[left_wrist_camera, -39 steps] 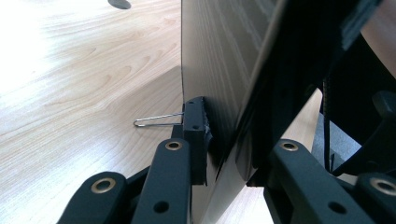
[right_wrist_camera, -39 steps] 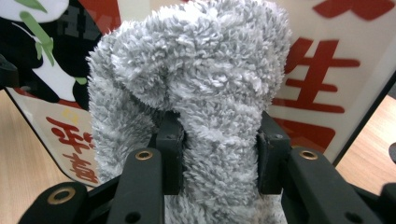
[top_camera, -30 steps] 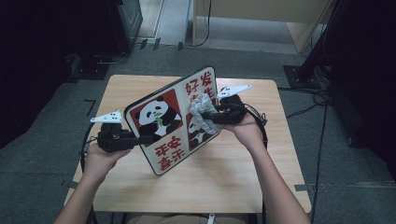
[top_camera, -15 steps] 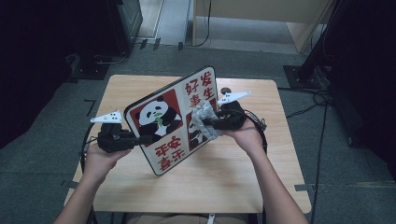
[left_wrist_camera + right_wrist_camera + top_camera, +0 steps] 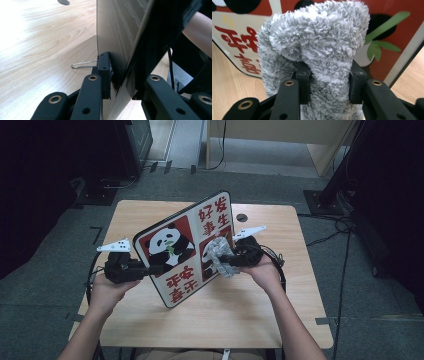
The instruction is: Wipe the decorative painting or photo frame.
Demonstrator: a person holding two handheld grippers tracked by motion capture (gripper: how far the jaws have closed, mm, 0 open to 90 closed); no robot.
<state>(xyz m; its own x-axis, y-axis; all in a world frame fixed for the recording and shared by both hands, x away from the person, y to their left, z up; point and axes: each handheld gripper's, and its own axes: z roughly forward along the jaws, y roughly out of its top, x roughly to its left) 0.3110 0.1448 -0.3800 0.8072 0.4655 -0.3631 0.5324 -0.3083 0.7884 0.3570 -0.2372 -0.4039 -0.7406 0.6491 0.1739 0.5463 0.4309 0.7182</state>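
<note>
Over table: I hold panda board tilted up on edge.
L gripper: pinching board's edge.
R gripper: squeezing grey cloth (fluffy) against board.

Right gripper and its grey cloth now lower on the panda board's printed face than before.

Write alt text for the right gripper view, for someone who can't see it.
The right tongs clamp a fluffy grey cloth held up against a panda board with a red panel, green bamboo leaves and red characters on white. A light wooden table lies below.
</note>
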